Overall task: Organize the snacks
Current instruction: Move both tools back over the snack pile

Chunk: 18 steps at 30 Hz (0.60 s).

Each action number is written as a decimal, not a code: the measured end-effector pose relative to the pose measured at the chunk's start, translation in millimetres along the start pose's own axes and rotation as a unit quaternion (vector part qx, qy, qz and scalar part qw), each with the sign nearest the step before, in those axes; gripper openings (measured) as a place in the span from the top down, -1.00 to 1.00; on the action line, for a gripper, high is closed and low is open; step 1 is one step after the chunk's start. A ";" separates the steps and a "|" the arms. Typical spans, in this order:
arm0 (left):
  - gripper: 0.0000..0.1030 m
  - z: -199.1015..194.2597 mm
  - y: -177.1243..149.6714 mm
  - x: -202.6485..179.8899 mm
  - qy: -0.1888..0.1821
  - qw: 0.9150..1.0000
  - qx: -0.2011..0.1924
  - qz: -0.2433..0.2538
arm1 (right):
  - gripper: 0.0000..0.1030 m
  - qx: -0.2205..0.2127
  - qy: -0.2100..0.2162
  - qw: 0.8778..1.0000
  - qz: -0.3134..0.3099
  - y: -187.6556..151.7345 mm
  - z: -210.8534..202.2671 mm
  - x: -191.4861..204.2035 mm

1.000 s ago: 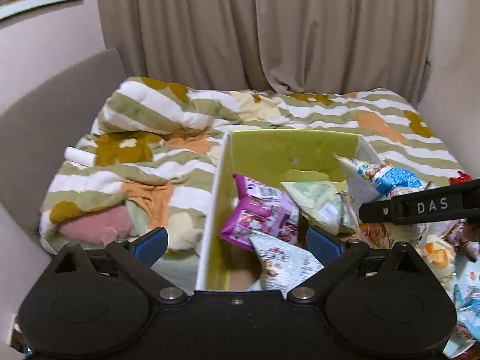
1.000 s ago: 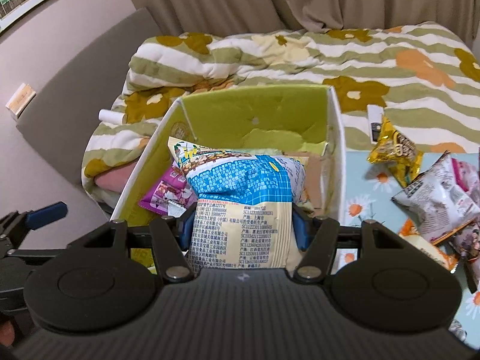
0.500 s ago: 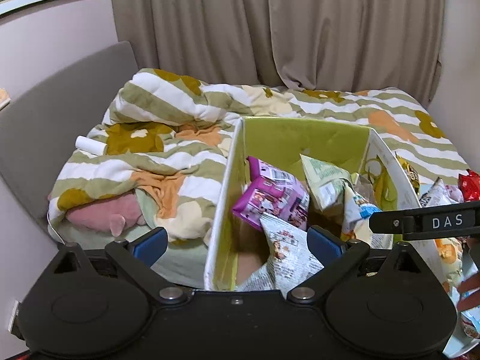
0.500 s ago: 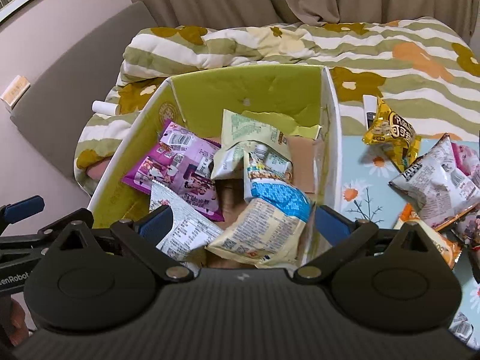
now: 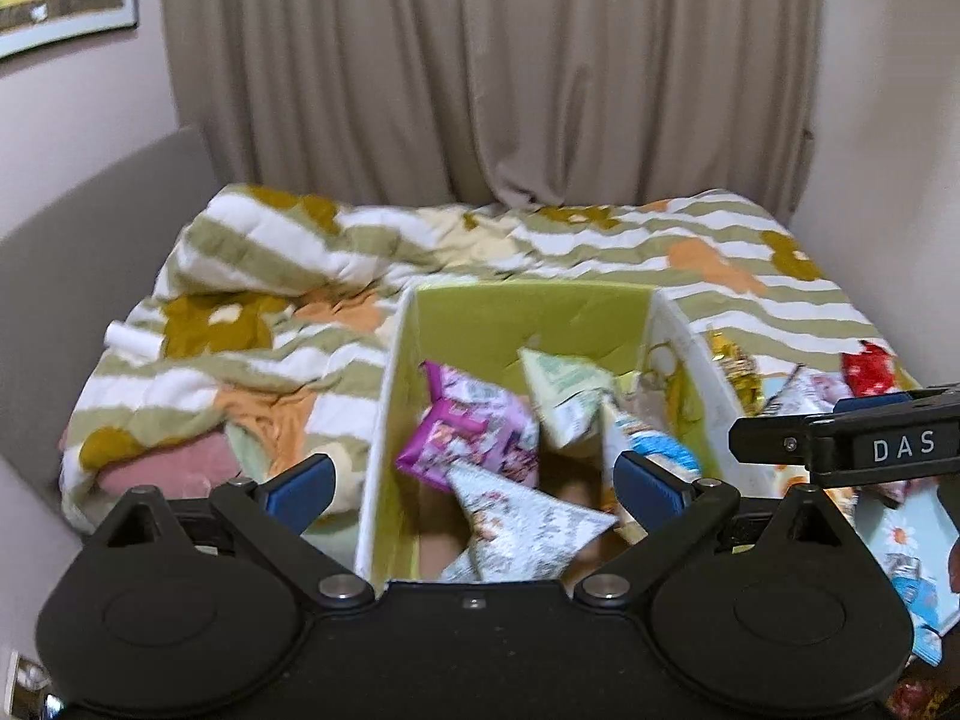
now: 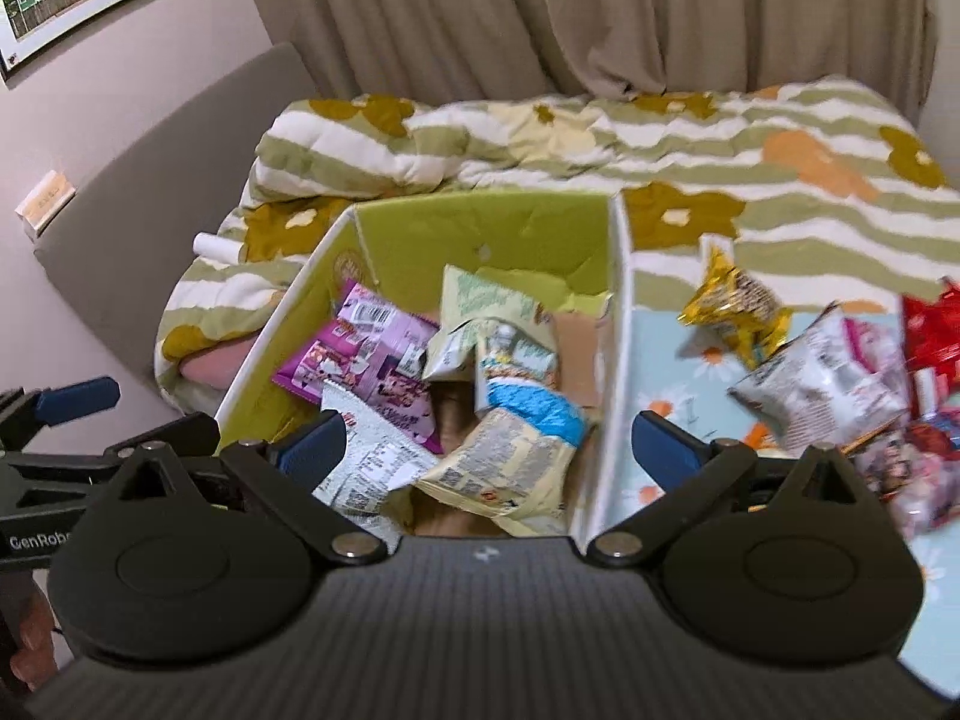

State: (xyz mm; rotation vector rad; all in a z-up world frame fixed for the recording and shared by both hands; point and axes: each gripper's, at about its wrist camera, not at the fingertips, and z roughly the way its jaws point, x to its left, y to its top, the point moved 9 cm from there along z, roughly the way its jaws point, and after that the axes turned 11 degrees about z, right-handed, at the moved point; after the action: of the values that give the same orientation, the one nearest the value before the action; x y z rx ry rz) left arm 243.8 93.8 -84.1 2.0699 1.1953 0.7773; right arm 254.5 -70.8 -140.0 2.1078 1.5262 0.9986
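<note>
Two blue-tipped fingers of the left gripper (image 5: pixel 474 483) stand spread wide in the left wrist view, holding nothing and touching nothing. Between and beyond them sits the green box (image 5: pixel 528 312), open at the top, with a purple packet (image 5: pixel 474 438), a pale green packet (image 5: pixel 564 402), a blue and yellow bag (image 5: pixel 654 444) and a white printed packet (image 5: pixel 528 528) lying loose inside. Left of the box is a striped flowered quilt (image 5: pixel 270 288); behind it hang beige curtains (image 5: pixel 480 72). At the right edge the right gripper (image 5: pixel 840 438) pokes in sideways, level with the box's right wall, over more packets too blurred to tell apart. In the right wrist view, the right gripper (image 6: pixel 489 450) is likewise spread wide and empty, its fingers hovering above the near end of the box (image 6: pixel 480 228), one over the box's inside and the other over the blue mat (image 6: pixel 660 360) just beside its right wall. The blue and yellow bag (image 6: pixel 516 450) lies in the box between the fingers, against the white printed packet (image 6: pixel 378 468), with the purple packet (image 6: pixel 366 360) and the pale green packet (image 6: pixel 480 306) farther in. On the mat, right of the box, lie a gold bag (image 6: pixel 732 306), a silver bag (image 6: pixel 822 378) and a red packet (image 6: pixel 936 330). The left gripper (image 6: pixel 72 396) shows at the left edge, outside the box.
</note>
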 end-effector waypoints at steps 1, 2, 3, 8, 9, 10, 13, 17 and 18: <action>-0.96 -2.2 1.9 -3.7 -0.007 1.000 -0.004 0.004 | -1.00 -0.005 -0.006 1.000 0.003 0.7 -7.5 -4.2; -0.96 -4.0 4.0 -7.1 -0.016 1.000 -0.007 0.007 | -1.00 -0.010 -0.010 1.000 0.007 1.3 -14.1 -7.8; -0.96 -6.1 6.2 -11.6 -0.025 1.000 -0.011 0.011 | -1.00 -0.015 -0.013 1.000 0.013 2.1 -21.9 -12.8; -0.96 -15.6 19.1 -38.0 -0.058 0.997 -0.031 0.043 | -1.00 -0.048 -0.046 0.997 0.023 10.2 -57.3 -44.9; -0.96 -18.0 21.4 -45.9 -0.064 0.996 -0.034 0.049 | -1.00 -0.055 -0.054 0.997 0.023 12.4 -63.6 -53.0; -0.96 -19.6 23.5 -52.6 -0.070 0.996 -0.036 0.053 | -1.00 -0.062 -0.062 0.996 0.026 15.0 -70.4 -62.8; -0.96 -23.1 29.3 -76.7 -0.095 0.993 -0.037 0.065 | -1.00 -0.076 -0.076 0.993 0.040 23.5 -87.4 -92.4; -0.96 -21.8 37.3 -115.7 -0.108 0.989 -0.038 0.096 | -1.00 -0.086 -0.092 0.991 0.051 35.6 -103.9 -135.5; -0.96 -20.1 39.2 -126.5 -0.111 0.988 -0.034 0.100 | -1.00 -0.086 -0.100 0.990 0.054 38.2 -107.3 -148.2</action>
State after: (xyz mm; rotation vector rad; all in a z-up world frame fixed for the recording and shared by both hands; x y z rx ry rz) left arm 196.7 -30.1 -64.8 2.1771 0.8380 0.6471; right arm 178.4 -234.5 -91.2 2.1136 1.1987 0.8897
